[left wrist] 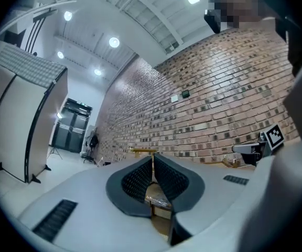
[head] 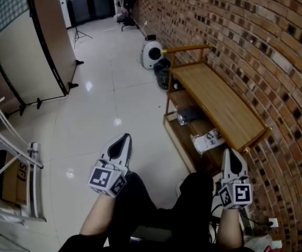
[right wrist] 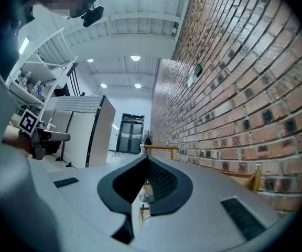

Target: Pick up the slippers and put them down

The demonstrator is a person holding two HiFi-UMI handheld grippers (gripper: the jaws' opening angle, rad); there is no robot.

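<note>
A pale, dark-printed bundle that looks like wrapped slippers (head: 208, 139) lies on the lower shelf of a wooden bench rack (head: 219, 101) along the brick wall. A darker item (head: 187, 115) sits farther back on the same shelf. My left gripper (head: 123, 137) hovers over the white floor, left of the rack, with its jaws shut and nothing between them (left wrist: 152, 155). My right gripper (head: 231, 152) hangs just short of the rack's near end, jaws meeting at the tips and holding nothing (right wrist: 147, 157). Both point along the wall, roughly level.
A round white appliance (head: 152, 53) and a black bag (head: 163, 71) stand beyond the rack's far end. A folding partition (head: 30, 46) and a white metal frame (head: 14, 156) line the left side. The person's dark-clad legs (head: 161, 203) fill the bottom.
</note>
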